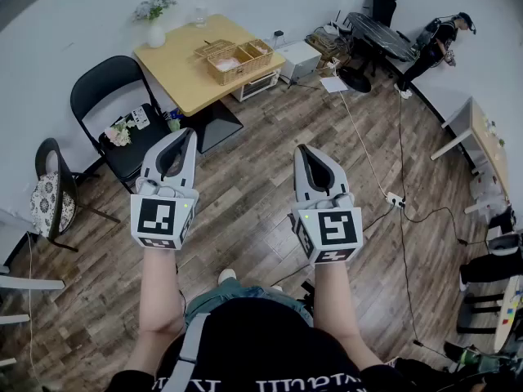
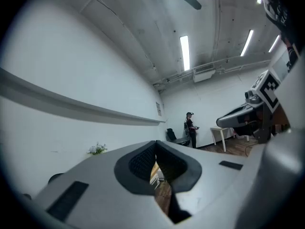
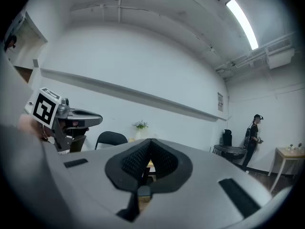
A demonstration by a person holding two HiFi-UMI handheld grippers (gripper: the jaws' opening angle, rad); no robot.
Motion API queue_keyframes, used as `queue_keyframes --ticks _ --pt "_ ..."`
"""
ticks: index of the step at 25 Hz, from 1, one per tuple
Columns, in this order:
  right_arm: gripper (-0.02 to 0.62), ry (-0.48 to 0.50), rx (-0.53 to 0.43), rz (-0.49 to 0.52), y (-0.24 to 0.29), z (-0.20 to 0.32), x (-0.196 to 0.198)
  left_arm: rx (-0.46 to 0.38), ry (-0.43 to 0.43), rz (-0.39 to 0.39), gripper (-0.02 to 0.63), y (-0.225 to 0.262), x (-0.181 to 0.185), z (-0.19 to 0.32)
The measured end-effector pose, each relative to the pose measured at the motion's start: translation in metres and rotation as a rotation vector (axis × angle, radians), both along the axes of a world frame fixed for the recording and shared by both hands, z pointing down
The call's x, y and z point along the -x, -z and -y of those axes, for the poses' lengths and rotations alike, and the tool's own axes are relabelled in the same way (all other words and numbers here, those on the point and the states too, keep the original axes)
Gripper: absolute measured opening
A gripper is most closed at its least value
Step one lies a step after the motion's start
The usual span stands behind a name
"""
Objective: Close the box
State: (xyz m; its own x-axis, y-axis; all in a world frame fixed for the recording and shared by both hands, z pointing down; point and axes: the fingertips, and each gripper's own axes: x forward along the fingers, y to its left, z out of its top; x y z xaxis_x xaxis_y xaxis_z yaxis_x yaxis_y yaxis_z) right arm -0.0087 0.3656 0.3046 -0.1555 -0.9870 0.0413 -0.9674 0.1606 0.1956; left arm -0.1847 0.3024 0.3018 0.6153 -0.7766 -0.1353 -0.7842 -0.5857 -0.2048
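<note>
Wood-plank flooring (image 1: 245,194) fills most of the head view, and white walls close the room at the top. At 11 o'clock in that view stands a yellow wooden table (image 1: 184,72). On it rests the light woven wicker box (image 1: 237,60), which looks open, with flaps spread to either side. A white vase of flowers (image 1: 155,33) stands at the table's far left corner, and a black folding chair (image 1: 110,96) sits beside the table at its 8 o'clock. A person in dark clothes (image 1: 437,46) stands far off at 2 o'clock.

Both grippers are held out over the bare floor, well apart from the table. The left gripper (image 1: 186,137) has its jaws pressed together at the tips with nothing between them. Its own view shows only wall, ceiling and a sliver of the room past the pads. The right gripper (image 1: 306,155) is likewise clenched and empty.

The box lies at about 1 o'clock from the left gripper's tips and about 11 o'clock from the right gripper's tips. It sits beyond both, touched by neither. The two grippers sit side by side, each pointing away from the person's body.
</note>
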Motion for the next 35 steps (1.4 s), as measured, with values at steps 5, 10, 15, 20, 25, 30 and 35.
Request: queue_keyframes --ticks 5,10,15,20,25,30,35 --pt "0.015 -0.014 -0.015 -0.009 0.004 -0.001 0.014 -0.005 -0.013 0.010 0.012 0.001 0.012 0.001" --pt "0.017 0.006 -0.005 0.009 0.003 0.005 0.022 -0.017 0.005 -0.006 0.012 0.003 0.022 0.001" --pt "0.017 0.009 -0.048 0.010 0.018 0.026 0.022 -0.031 0.026 -0.007 0.012 0.008 0.023 0.013" --pt "0.258 0.063 -0.038 0.059 0.014 0.052 0.027 -0.029 0.043 -0.002 0.012 0.007 0.024 0.033" --pt "0.310 0.050 -0.042 0.090 0.008 0.082 0.013 -0.008 0.066 0.004 0.012 0.000 0.017 0.063" --pt "0.339 0.040 -0.022 0.116 0.002 0.119 -0.006 -0.005 0.071 0.018 0.012 -0.002 0.000 0.098" --pt "0.344 0.072 0.011 0.127 0.000 0.167 -0.024 -0.005 0.086 0.020 0.012 -0.001 -0.019 0.147"
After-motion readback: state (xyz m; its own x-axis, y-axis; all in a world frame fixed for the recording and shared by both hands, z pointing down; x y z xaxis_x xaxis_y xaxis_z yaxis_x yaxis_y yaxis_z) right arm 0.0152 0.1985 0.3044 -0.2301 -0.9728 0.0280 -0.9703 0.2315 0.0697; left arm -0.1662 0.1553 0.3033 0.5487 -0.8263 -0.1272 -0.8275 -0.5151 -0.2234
